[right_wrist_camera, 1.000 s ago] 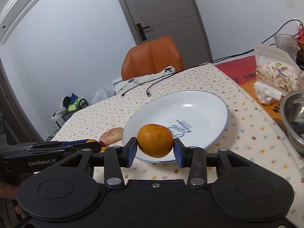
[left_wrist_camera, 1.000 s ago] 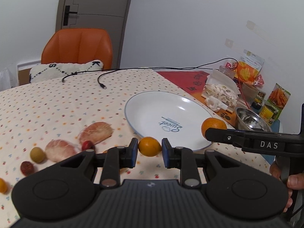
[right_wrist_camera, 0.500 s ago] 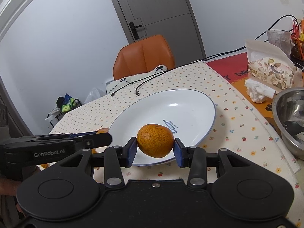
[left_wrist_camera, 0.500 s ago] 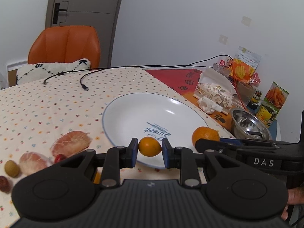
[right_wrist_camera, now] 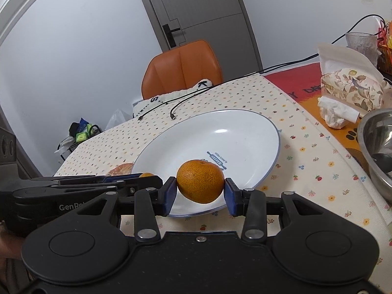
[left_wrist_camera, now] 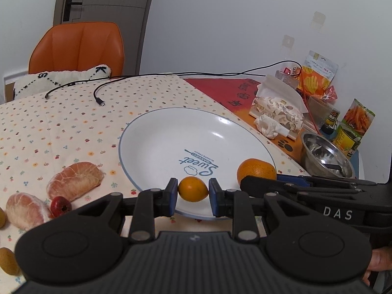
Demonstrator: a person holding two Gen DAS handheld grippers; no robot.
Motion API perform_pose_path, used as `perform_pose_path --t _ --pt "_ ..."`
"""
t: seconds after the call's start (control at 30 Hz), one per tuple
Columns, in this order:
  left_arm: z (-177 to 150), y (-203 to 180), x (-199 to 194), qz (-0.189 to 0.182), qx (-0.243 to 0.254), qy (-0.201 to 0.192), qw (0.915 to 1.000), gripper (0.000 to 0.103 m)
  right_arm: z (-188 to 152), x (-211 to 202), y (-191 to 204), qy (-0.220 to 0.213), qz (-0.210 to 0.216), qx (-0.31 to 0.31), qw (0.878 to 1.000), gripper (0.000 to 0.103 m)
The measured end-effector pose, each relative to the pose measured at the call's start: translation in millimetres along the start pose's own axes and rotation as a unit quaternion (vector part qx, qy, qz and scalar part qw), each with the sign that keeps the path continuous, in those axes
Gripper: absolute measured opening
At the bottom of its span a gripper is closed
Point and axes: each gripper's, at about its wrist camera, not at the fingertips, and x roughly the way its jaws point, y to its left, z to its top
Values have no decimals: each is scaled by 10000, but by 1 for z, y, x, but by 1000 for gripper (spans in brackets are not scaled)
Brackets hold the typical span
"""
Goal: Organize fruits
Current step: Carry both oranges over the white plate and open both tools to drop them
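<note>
My left gripper [left_wrist_camera: 193, 194] is shut on a small yellow-orange citrus fruit [left_wrist_camera: 193, 189], held over the near rim of a white plate [left_wrist_camera: 171, 137]. My right gripper [right_wrist_camera: 200, 194] is shut on a larger orange mandarin [right_wrist_camera: 200, 183], also above the plate's [right_wrist_camera: 220, 132] near edge. The mandarin [left_wrist_camera: 256, 171] and the right gripper's side show at the right in the left wrist view. Two peeled pomelo segments [left_wrist_camera: 74, 180] [left_wrist_camera: 24, 209], a small red fruit [left_wrist_camera: 60, 204] and olive-coloured small fruits [left_wrist_camera: 8, 261] lie on the dotted tablecloth left of the plate.
A steel bowl [left_wrist_camera: 325, 158] sits right of the plate, with a tissue pack [left_wrist_camera: 276, 112], cans and snack bags behind it. Black cables [left_wrist_camera: 98, 99] lie on the far cloth. An orange chair [left_wrist_camera: 78, 46] with a cushion stands behind the table.
Both grippers have moved forward toward the plate with their fruits still held; the plate looks closer and larger, and the loose fruits have slid further left in the left wrist view.
</note>
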Motion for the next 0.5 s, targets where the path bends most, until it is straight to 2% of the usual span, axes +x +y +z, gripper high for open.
perform_pose_path --t 0.13,0.5 --pt "0 -3 -3 50 57 -39 10000 26 -1 -1 0 -52 -17 23 10000 44" --pt "-5 2 -18 107 -118 4 9999 32 -1 -16 2 -136 -28 66 9999 45"
